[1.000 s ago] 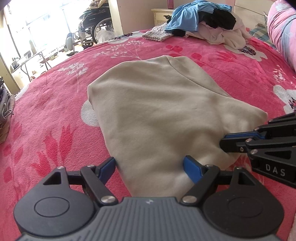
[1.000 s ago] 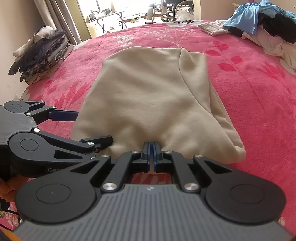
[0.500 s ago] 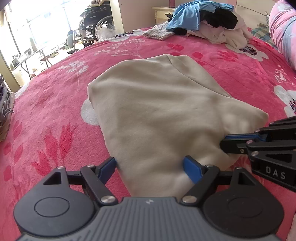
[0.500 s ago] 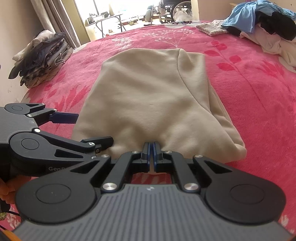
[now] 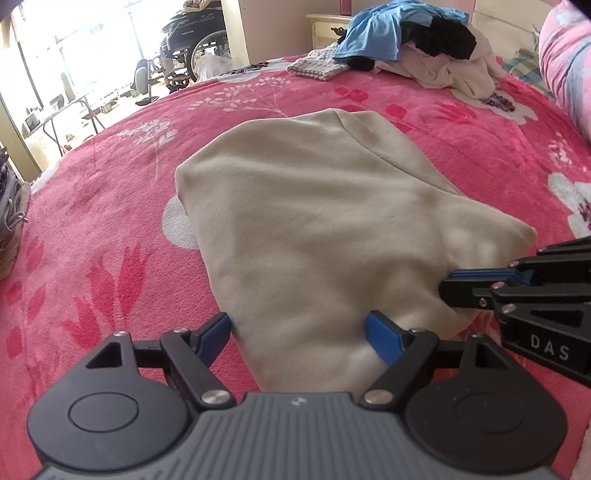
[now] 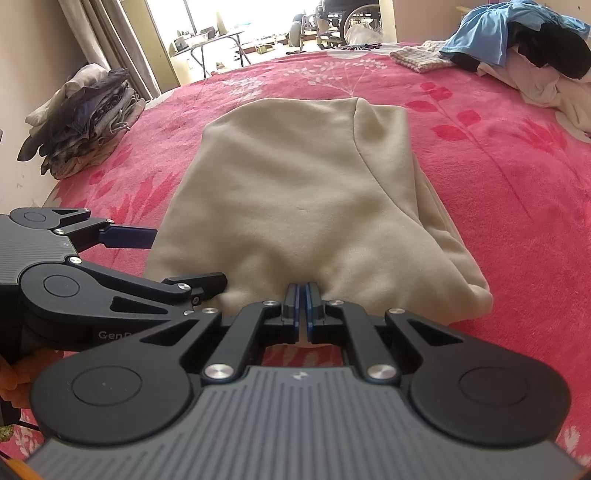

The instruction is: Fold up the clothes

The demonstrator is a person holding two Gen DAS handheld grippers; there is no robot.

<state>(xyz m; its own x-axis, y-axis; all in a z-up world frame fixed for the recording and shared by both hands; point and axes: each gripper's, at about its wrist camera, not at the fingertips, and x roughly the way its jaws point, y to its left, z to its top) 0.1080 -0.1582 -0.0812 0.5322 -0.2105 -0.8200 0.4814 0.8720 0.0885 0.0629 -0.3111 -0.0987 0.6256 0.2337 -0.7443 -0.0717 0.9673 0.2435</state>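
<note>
Left wrist view: the right gripper point(image 5: 448, 284) pinches the beige top's point(image 5: 314, 221) near hem while the left gripper point(image 5: 299, 328) straddles it wide, probably needing to close before folding.

A bedroom in a home is shown. Most of both views is taken up by a bed point(image 5: 110, 229) spread with a pink floral blanket. A heap of loose clothes point(image 5: 417, 48) is piled at its far side, near a cream nightstand point(image 5: 325, 27). A stack of folded garments point(image 6: 81, 122) is seen against the wall, beside curtains point(image 6: 114, 40). Beyond a bright doorway, a wheelchair point(image 5: 192, 44) and a small folding table point(image 6: 218, 40) can be made out.
</note>
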